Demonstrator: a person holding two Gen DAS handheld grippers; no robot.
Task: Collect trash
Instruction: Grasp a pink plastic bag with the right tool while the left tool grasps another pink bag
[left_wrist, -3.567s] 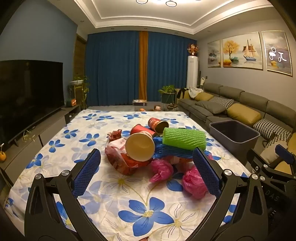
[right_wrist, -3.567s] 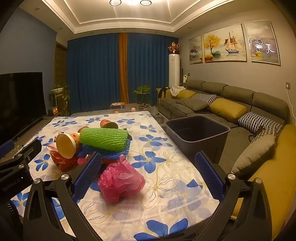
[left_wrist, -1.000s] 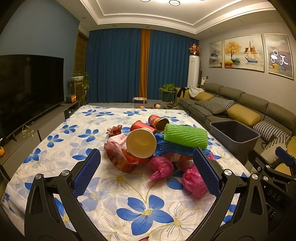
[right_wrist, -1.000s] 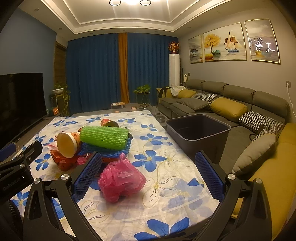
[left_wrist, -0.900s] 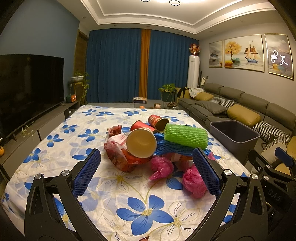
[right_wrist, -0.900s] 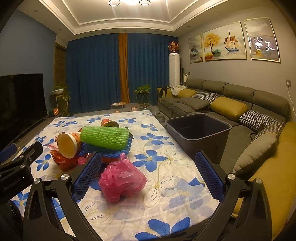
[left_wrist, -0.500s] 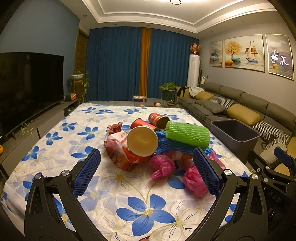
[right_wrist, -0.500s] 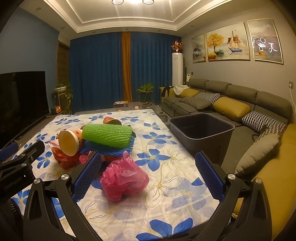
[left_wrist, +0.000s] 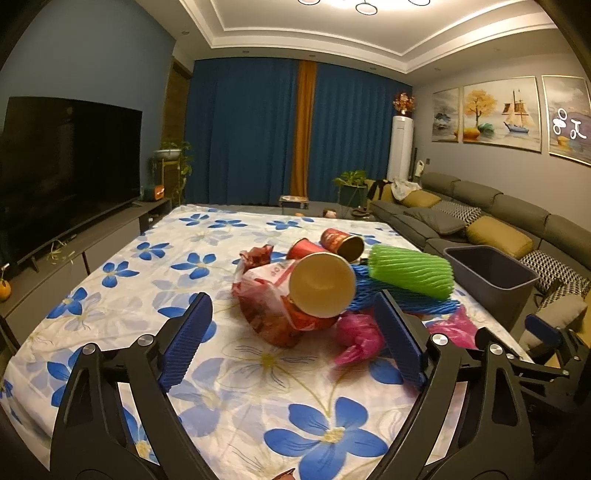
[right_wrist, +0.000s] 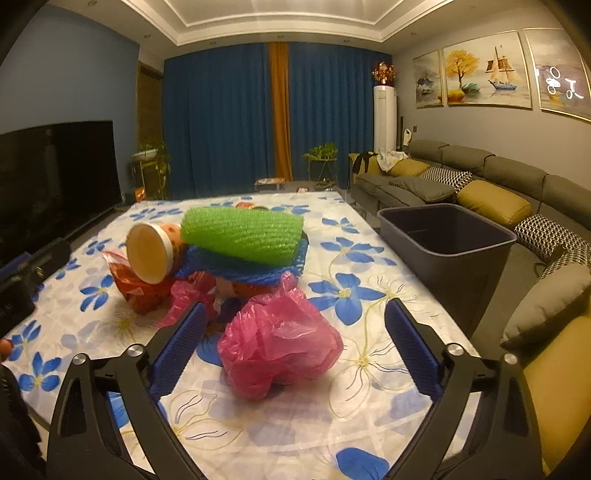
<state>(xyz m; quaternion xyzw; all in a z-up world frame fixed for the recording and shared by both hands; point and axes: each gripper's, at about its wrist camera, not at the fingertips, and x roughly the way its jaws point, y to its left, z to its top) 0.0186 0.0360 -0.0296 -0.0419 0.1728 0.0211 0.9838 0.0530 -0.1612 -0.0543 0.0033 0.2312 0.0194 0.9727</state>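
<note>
Pink plastic is what your next move turns on: the crumpled pink bag (right_wrist: 280, 347) lies on the flowered desk (right_wrist: 373, 417) straight ahead of your right gripper (right_wrist: 293, 354), between the lines of its two fingers but untouched by either pad. Its jaws are closing from wide and nothing is clasped yet. The bag has no real long axis, so any approach angle should do. Your left gripper (left_wrist: 291, 341) is also closing with nothing gripped, and faces the heap of cup (left_wrist: 321, 286), red wrapper (left_wrist: 269, 314) and green foam net (left_wrist: 412, 271) farther off. The grey bin (right_wrist: 447, 247) stands off the desk's right edge, nearer your right hand.
</note>
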